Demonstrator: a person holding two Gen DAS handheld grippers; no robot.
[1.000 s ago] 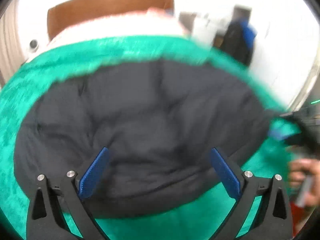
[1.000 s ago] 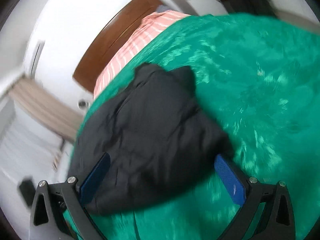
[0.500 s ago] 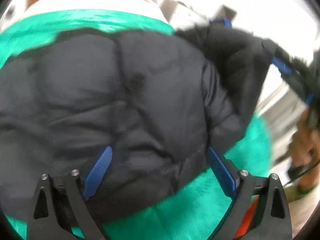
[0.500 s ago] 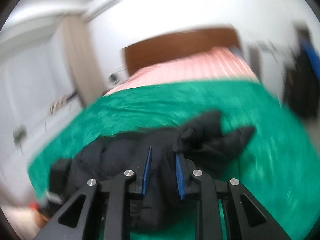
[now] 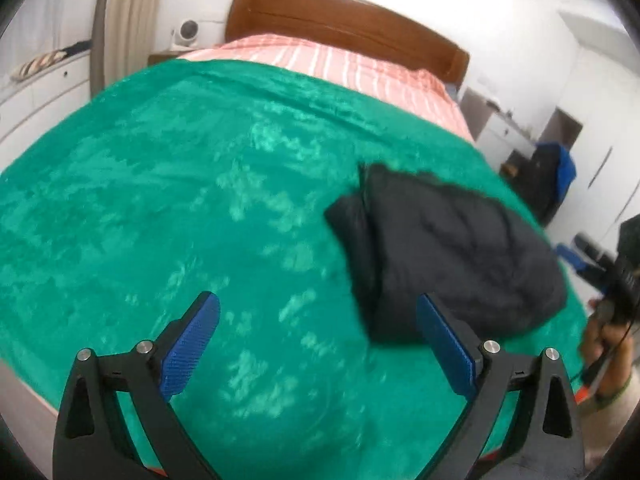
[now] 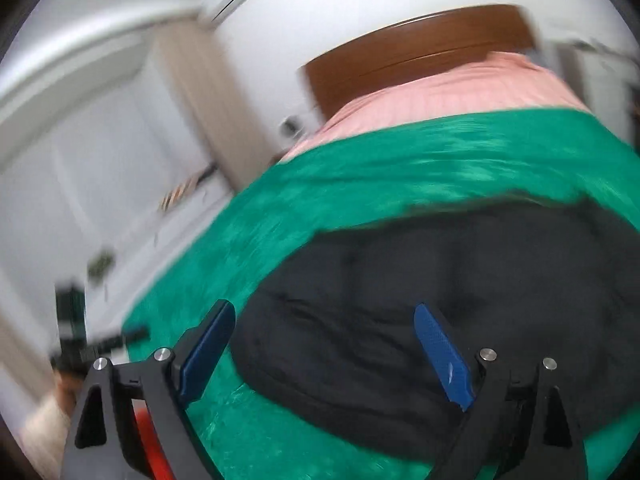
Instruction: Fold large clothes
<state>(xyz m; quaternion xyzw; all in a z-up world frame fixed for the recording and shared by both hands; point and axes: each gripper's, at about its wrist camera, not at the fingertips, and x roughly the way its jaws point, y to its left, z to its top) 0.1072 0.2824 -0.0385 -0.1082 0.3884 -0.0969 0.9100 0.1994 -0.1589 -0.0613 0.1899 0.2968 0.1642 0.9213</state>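
A dark puffy jacket (image 5: pixel 444 256) lies folded in a compact bundle on the green blanket (image 5: pixel 180 208) near the bed's right edge. My left gripper (image 5: pixel 320 344) is open and empty, above the blanket, left of and nearer than the jacket. In the right wrist view the jacket (image 6: pixel 460 300) fills the lower right. My right gripper (image 6: pixel 324 348) is open and empty, just above the jacket's near left edge. It also shows at the far right of the left wrist view (image 5: pixel 592 264), held by a hand.
A pink striped sheet (image 5: pixel 340 64) and brown headboard (image 5: pixel 344 28) lie at the bed's far end. White drawers (image 5: pixel 36 92) stand left. A dark and blue garment (image 5: pixel 552 176) hangs beyond the bed's right side.
My right gripper has opened and let go of the jacket, which it was lifting. The jacket now lies folded smaller. My left gripper has pulled back and to the left, off the jacket.
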